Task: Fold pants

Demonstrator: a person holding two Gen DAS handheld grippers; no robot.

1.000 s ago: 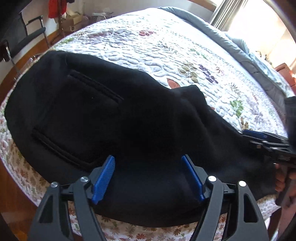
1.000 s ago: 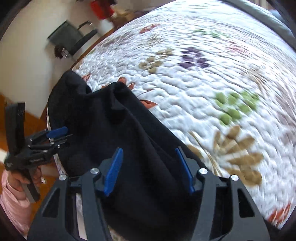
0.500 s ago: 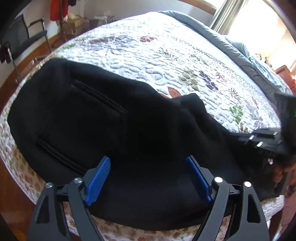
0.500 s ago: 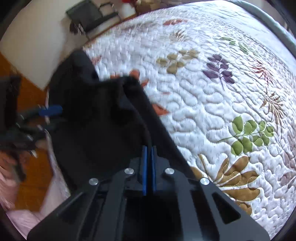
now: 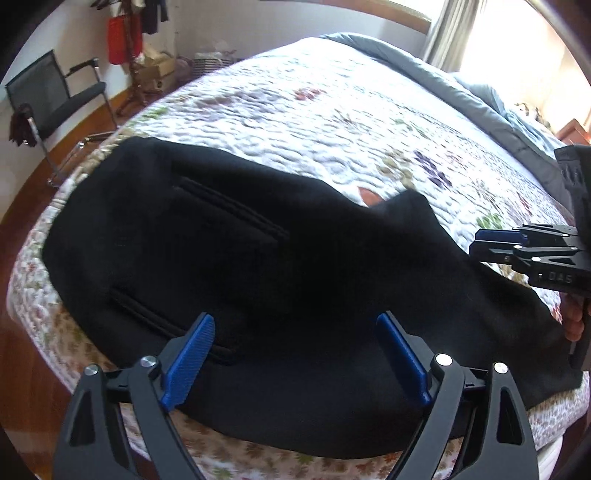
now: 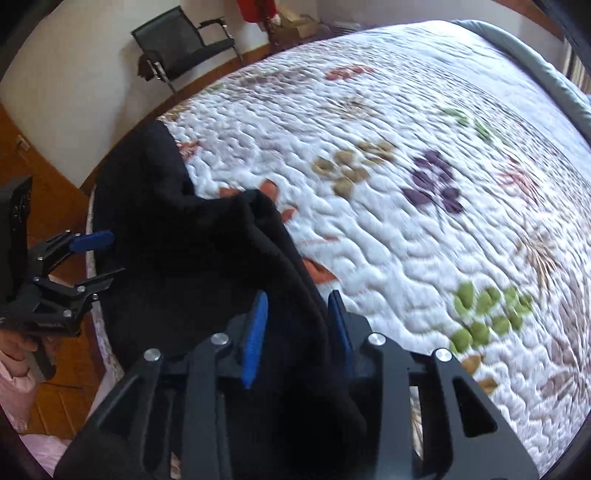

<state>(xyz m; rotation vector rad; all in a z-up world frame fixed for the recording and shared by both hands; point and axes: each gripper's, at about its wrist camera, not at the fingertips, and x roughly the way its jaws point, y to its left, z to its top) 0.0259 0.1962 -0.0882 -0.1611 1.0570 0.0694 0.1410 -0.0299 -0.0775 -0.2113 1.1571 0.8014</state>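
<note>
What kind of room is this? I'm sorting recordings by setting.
Most likely a home bedroom: a large bed under a floral quilt, a chair by the wall, and a curtained window.

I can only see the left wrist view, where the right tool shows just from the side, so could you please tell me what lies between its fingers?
Observer: In the right wrist view, a raised ridge of the black pants runs between the fingers of the right tool.
Operator: Thank you. Is it clamped on that ridge?
Observer: The jaws stand partly apart and have just been opening. The cloth fills most of the gap, but I cannot tell whether the pads touch it.
Operator: And what lies beyond its right finger?
Observer: The pants' edge ends right beside that finger, and past it there is only the flowered quilt.
</note>
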